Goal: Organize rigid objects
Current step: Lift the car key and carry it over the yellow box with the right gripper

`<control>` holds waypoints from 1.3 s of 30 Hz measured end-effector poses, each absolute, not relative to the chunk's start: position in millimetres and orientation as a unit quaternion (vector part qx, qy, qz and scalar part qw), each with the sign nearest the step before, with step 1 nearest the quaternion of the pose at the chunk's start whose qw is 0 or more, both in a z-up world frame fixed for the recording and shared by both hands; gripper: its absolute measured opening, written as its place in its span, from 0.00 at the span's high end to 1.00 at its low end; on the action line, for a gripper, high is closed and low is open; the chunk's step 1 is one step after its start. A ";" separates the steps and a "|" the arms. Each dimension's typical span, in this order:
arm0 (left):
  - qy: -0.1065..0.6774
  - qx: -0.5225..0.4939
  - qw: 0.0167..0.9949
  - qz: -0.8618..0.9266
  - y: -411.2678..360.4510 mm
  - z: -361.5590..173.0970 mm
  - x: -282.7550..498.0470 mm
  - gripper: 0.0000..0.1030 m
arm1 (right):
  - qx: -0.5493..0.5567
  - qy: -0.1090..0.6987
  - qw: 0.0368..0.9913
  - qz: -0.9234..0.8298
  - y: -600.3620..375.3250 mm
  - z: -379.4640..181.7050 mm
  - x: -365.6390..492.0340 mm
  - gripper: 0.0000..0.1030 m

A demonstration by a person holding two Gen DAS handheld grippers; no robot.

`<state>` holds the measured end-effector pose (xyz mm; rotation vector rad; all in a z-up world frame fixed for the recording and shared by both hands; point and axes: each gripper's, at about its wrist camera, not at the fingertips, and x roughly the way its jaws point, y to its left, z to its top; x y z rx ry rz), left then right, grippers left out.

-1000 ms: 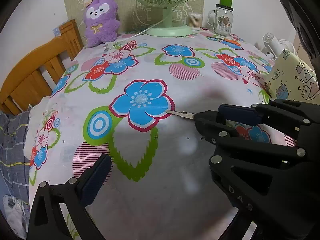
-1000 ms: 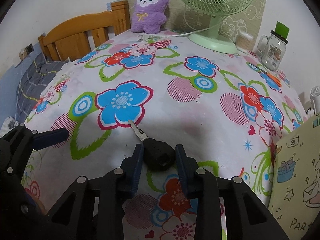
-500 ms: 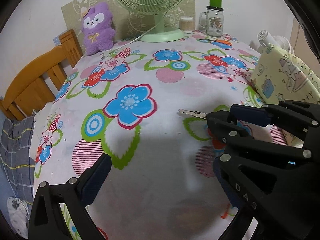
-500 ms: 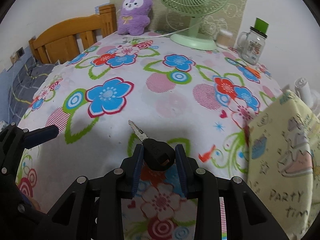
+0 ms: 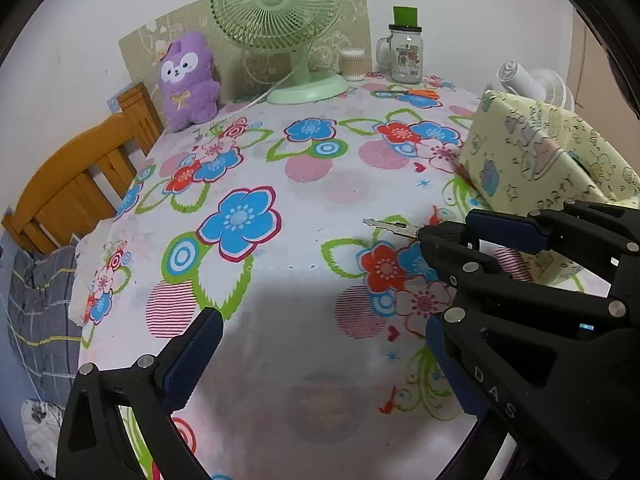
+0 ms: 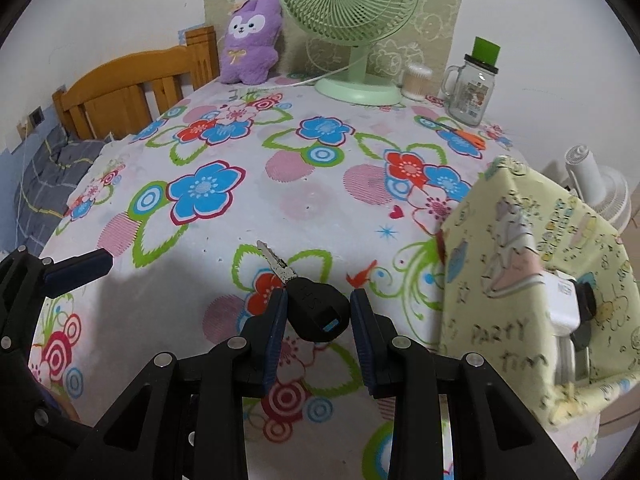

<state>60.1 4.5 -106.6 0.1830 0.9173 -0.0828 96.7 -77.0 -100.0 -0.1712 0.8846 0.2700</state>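
My right gripper (image 6: 319, 300) is shut on the black head of a key (image 6: 314, 308), whose metal blade (image 6: 276, 260) points away from me, above the floral tablecloth (image 6: 240, 216). From the left wrist view the same key (image 5: 390, 226) sticks out to the left of the right gripper (image 5: 430, 236). My left gripper (image 5: 320, 354) is open and empty, its fingers wide apart over the cloth; one of its fingers (image 6: 78, 270) shows at the left of the right wrist view. To the right stands a yellow patterned box (image 6: 516, 248), open on top, with a white charger (image 6: 562, 304) inside.
Along the back wall stand a green desk fan (image 6: 352, 24), a purple plush toy (image 6: 248, 40), a jar of cotton swabs (image 6: 416, 82) and a glass mug with a green straw (image 6: 470, 88). A wooden bed frame (image 6: 132, 80) and bedding lie left; a white fan (image 6: 596, 188) sits behind the box.
Both grippers have moved right and slightly up across the table, the right one carrying the key. The yellow box has come much closer on the right.
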 end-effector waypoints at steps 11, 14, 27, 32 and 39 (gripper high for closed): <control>0.422 0.103 0.900 -0.029 -11.9 -80.2 37.4 0.01 | -0.071 0.406 0.902 0.132 -92.4 -75.5 74.1 0.66; 0.419 0.105 0.901 -0.029 -16.1 -73.2 33.0 0.01 | -0.069 0.403 0.903 0.131 -97.1 -68.4 69.0 0.66; 0.393 0.118 0.911 -0.041 -40.5 -38.2 17.9 0.01 | -0.057 0.378 0.916 0.117 -126.4 -31.9 48.8 0.66; 0.383 0.119 0.914 -0.052 -55.3 -26.6 14.7 0.01 | -0.052 0.371 0.921 0.109 -140.6 -19.4 45.1 0.66; 0.368 0.120 0.920 -0.063 -78.3 -13.5 14.6 0.01 | -0.047 0.358 0.928 0.093 -163.7 -4.4 42.9 0.66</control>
